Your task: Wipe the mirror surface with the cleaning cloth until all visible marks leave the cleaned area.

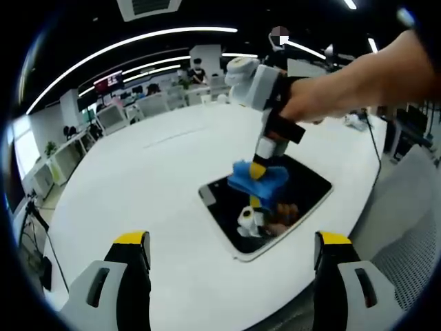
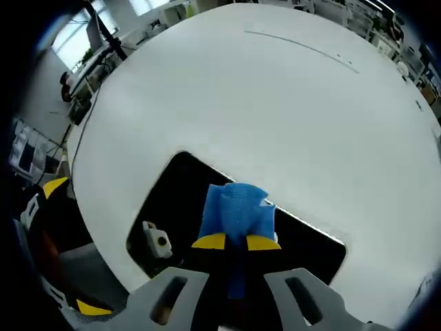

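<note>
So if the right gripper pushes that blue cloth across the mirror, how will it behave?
The blue cloth looks soft and floppy: it bunches and folds in the right gripper, so it will probably drag and crumple. The mirror looks smooth and glossy, so the cloth should slide easily.

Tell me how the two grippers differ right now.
The right gripper is shut on the blue cloth, pressing it to the mirror; the left gripper is open and holds nothing. The right sits over the mirror; the left hangs back above the white table. Both have yellow-tipped fingers.
</note>
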{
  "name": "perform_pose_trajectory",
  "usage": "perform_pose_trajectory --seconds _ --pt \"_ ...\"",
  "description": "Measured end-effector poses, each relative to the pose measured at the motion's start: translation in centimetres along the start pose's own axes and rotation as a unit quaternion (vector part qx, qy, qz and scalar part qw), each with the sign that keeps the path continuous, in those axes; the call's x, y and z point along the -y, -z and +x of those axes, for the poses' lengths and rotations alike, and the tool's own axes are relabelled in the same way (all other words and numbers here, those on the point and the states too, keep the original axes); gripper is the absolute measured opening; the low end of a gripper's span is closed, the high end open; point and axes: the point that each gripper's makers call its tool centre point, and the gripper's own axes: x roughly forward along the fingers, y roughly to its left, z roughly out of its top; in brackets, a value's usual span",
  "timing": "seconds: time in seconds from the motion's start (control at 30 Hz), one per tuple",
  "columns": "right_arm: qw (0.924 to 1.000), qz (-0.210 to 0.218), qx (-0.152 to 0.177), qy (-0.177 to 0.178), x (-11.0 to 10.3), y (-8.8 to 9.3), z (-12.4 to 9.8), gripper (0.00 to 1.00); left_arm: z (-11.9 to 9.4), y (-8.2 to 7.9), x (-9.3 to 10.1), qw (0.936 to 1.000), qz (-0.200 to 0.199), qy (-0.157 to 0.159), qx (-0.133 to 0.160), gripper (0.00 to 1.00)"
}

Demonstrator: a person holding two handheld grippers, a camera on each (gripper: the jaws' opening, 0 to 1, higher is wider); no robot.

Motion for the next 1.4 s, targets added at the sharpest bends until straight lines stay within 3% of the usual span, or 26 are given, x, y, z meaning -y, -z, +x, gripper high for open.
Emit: perform_pose_trajectory --seconds 0.4,0.47,1.4 --pt "0.9999 0.010 0.009 -0.005 0.5 -1.3 0.0 0.02 0.0 0.1 -0.1 1.0000 -0.002 0.000 -0.002 0.99" --pt "0.9994 0.030 0.002 -0.016 0.5 -1.3 0.0 0.02 -0.1 0.1 -0.1 1.0000 -0.001 -0.002 -0.002 0.99" --pt "0.9996 0.015 -0.003 -0.024 1.3 -1.1 -0.2 0.02 -0.1 0.0 -0.3 1.0000 -0.008 -0.006 -0.002 0.99"
